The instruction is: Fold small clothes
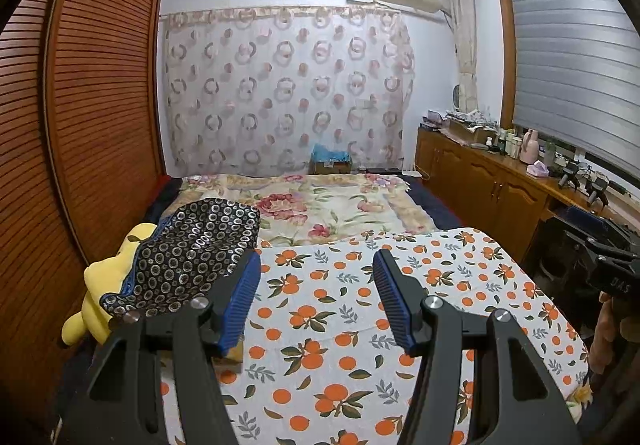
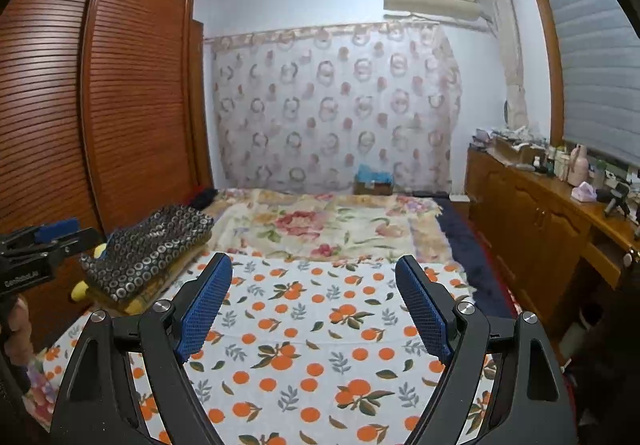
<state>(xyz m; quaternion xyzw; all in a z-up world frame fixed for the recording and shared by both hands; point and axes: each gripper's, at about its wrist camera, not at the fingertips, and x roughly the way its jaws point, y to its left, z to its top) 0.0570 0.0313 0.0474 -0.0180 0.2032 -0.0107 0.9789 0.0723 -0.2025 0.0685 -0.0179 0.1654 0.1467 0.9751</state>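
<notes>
A dark garment with a white ring pattern (image 1: 192, 253) lies bunched at the left edge of the bed, over a yellow plush toy (image 1: 104, 285). It also shows in the right wrist view (image 2: 148, 253), on a flat stack. My left gripper (image 1: 316, 265) is open and empty above the orange-print sheet (image 1: 344, 325), just right of the garment. My right gripper (image 2: 314, 269) is open and empty above the same sheet (image 2: 312, 345). The left gripper's body shows at the left edge of the right wrist view (image 2: 36, 245).
A floral blanket (image 1: 320, 205) covers the far half of the bed. A slatted wooden wardrobe (image 1: 92, 117) stands along the left. A wooden cabinet (image 1: 488, 185) with bottles and clutter runs along the right under the window. A curtain hangs on the back wall.
</notes>
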